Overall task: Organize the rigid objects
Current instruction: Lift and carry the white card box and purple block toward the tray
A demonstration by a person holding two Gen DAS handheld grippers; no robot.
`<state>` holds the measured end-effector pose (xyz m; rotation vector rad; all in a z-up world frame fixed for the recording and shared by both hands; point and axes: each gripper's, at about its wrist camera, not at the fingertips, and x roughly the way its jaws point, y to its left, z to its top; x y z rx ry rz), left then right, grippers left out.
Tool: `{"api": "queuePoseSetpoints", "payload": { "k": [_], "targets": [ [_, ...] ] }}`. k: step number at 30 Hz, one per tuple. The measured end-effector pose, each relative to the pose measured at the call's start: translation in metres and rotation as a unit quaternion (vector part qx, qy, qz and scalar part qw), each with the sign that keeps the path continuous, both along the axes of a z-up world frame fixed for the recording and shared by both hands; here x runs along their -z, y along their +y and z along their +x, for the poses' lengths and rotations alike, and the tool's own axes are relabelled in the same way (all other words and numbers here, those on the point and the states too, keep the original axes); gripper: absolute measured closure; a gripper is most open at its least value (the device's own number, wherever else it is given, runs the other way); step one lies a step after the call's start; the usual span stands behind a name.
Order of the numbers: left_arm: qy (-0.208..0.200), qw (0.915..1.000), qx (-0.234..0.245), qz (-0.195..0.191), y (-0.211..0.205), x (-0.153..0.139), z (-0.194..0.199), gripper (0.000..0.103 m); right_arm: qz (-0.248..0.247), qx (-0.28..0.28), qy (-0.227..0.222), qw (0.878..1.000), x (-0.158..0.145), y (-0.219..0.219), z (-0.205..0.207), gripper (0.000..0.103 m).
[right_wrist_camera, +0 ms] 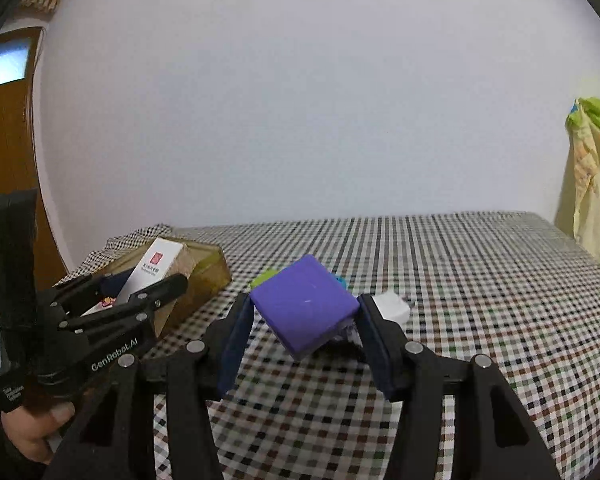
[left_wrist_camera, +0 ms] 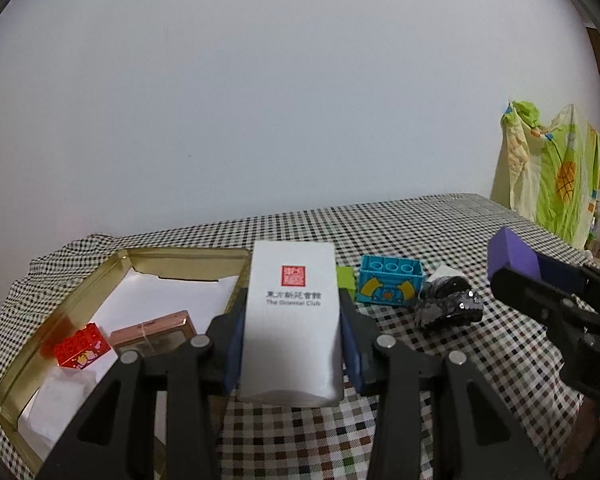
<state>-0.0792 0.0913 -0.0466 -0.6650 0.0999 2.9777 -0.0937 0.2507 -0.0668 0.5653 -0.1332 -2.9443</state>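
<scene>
My left gripper (left_wrist_camera: 292, 320) is shut on a tall white box (left_wrist_camera: 292, 320) with a red seal, held above the checked tablecloth beside the gold tin (left_wrist_camera: 28, 356). In the tin lie a red brick (left_wrist_camera: 82, 346) and a copper-coloured case (left_wrist_camera: 152, 332) on white paper. My right gripper (right_wrist_camera: 306, 312) is shut on a purple block (right_wrist_camera: 306, 312), tilted corner-down above the cloth; the same purple block (left_wrist_camera: 512, 258) shows at the right of the left wrist view. In the right wrist view the white box (right_wrist_camera: 152, 266) and the left gripper (right_wrist_camera: 136, 288) hang near the tin (right_wrist_camera: 204, 276).
On the cloth lie a teal brick (left_wrist_camera: 390, 282), a small green piece (left_wrist_camera: 346, 278), a black sparkly hair clip (left_wrist_camera: 452, 306) and a white object (right_wrist_camera: 392, 306). A green and yellow cloth (left_wrist_camera: 556, 172) hangs at the far right. A person's hand (right_wrist_camera: 36, 436) holds the left gripper.
</scene>
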Motion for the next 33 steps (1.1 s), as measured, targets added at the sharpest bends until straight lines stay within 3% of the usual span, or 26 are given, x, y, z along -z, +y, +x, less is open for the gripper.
{"api": "queuePoseSetpoints", "payload": {
  "k": [7,33],
  "targets": [
    [0.011,0.9999,-0.005,0.009,-0.005,-0.001,0.007,0.063,0.021,0.004,0.027,0.999,-0.001,-0.014,0.002,0.047],
    [0.034,0.9986,-0.019,0.034,-0.026,0.000,0.025,0.063,0.036,-0.021,0.029,0.999,-0.004,-0.060,-0.008,0.047]
  ]
}}
